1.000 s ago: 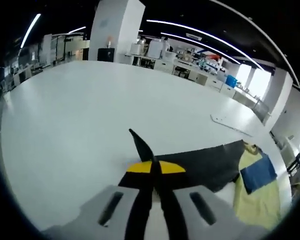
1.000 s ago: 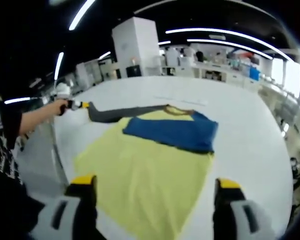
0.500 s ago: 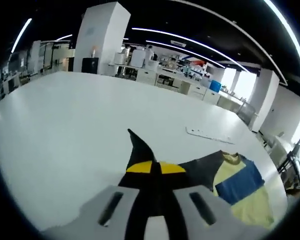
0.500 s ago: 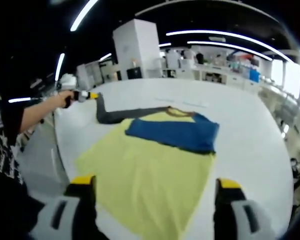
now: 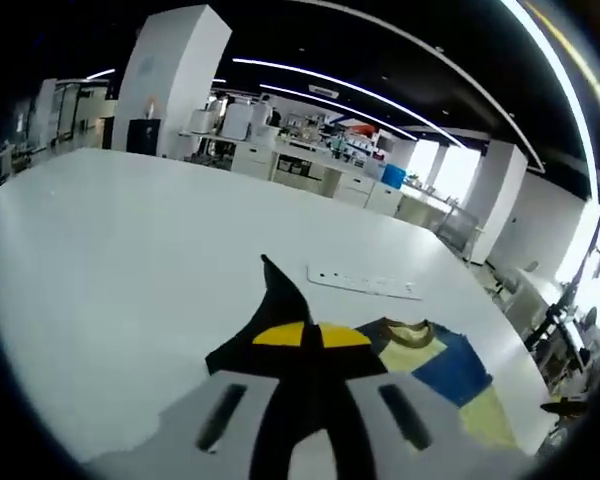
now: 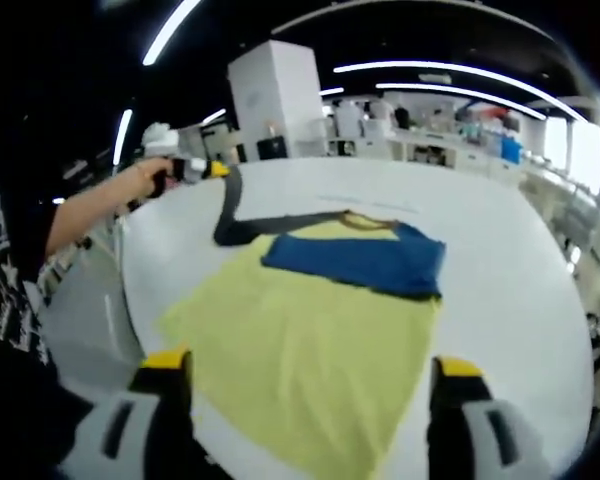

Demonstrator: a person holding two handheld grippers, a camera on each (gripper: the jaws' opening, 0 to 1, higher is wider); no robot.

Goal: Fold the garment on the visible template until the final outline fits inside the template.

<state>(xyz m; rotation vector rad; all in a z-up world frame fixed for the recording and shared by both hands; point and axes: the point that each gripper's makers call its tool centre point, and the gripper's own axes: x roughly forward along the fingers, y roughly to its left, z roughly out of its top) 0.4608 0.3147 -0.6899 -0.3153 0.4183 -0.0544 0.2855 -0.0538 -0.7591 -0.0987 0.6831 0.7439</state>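
A yellow T-shirt [image 6: 300, 340] lies flat on the white table [image 6: 500, 260], its blue sleeve [image 6: 355, 260] folded across the chest. Its dark grey sleeve [image 6: 232, 212] rises off the table to my left gripper [image 6: 208, 168], held by a person's hand at the far left. In the left gripper view, my left gripper [image 5: 310, 335] is shut on that dark sleeve [image 5: 277, 295], with the shirt's collar [image 5: 408, 333] and blue sleeve [image 5: 450, 368] lower right. My right gripper [image 6: 310, 375] stands open above the shirt's near hem, holding nothing.
A thin white marked strip [image 5: 365, 283] lies on the table beyond the collar. The person's arm and dark clothing [image 6: 20, 300] are at the left table edge. Benches, shelving and a white pillar [image 5: 165, 80] stand far behind.
The left gripper has lifted the dark sleeve and carried it inward toward the shirt's collar. The right gripper stays open over the hem.
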